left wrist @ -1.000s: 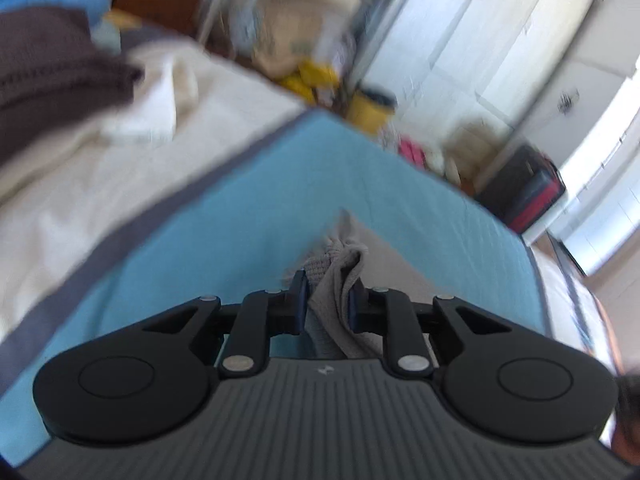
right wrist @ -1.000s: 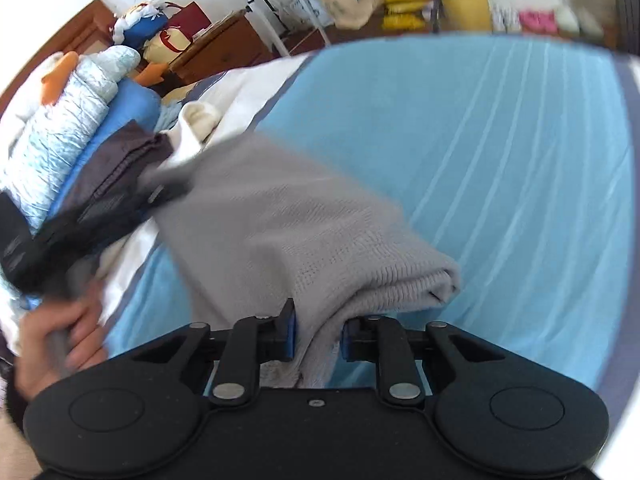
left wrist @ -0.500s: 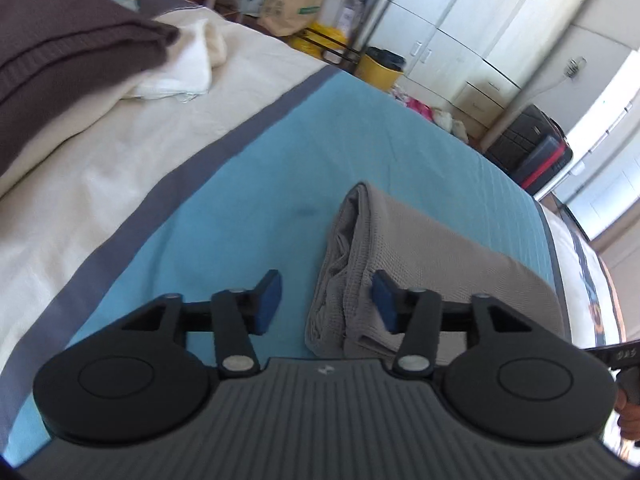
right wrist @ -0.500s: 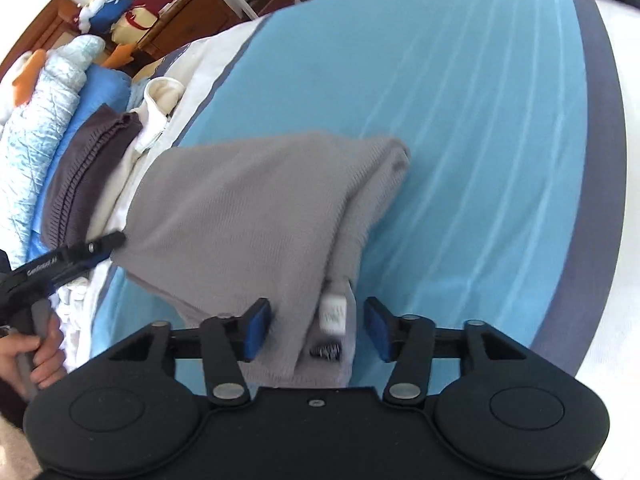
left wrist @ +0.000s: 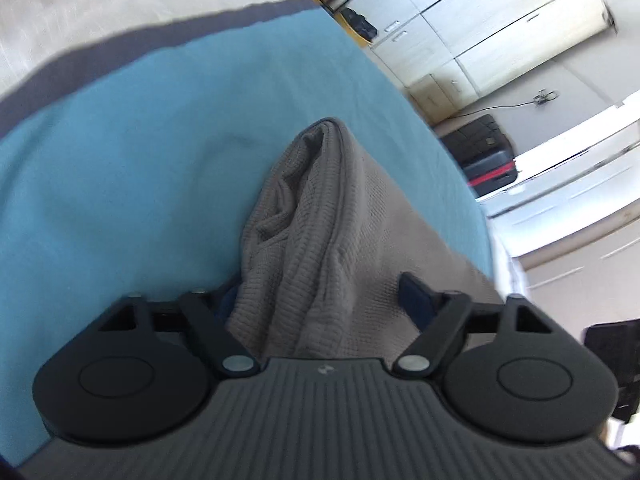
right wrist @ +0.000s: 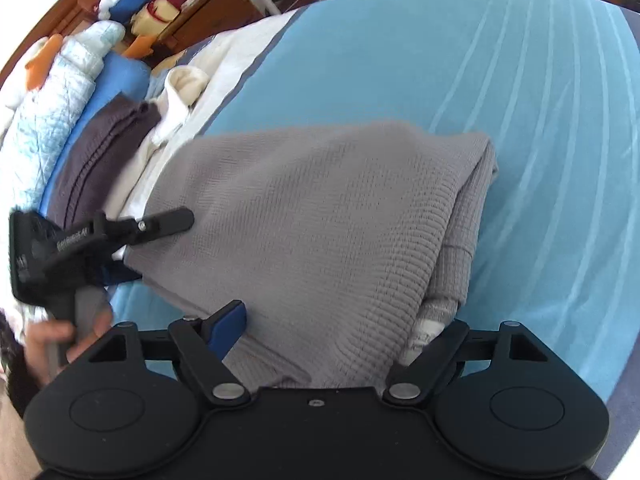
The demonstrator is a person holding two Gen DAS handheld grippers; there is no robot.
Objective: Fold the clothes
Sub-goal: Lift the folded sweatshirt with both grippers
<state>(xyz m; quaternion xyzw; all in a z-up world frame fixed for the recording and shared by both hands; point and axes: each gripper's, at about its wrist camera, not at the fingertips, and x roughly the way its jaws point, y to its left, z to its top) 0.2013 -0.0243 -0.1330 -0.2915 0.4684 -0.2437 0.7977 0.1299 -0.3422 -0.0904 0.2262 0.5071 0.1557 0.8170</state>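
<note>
Resting folded on a blue bedspread [right wrist: 440,48], grey sweater [right wrist: 320,220].
Straddling its edges, both grippers' fingers spread wide: left gripper [left wrist: 324,296], right gripper [right wrist: 344,324].

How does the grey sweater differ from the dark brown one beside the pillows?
The grey sweater is light grey; the brown sweater is dark. The grey one lies on the blue bedspread, right in front of the open right gripper; the brown one sits further off, on the clothes pile by the white garment. Both are folded knitwear.
</note>
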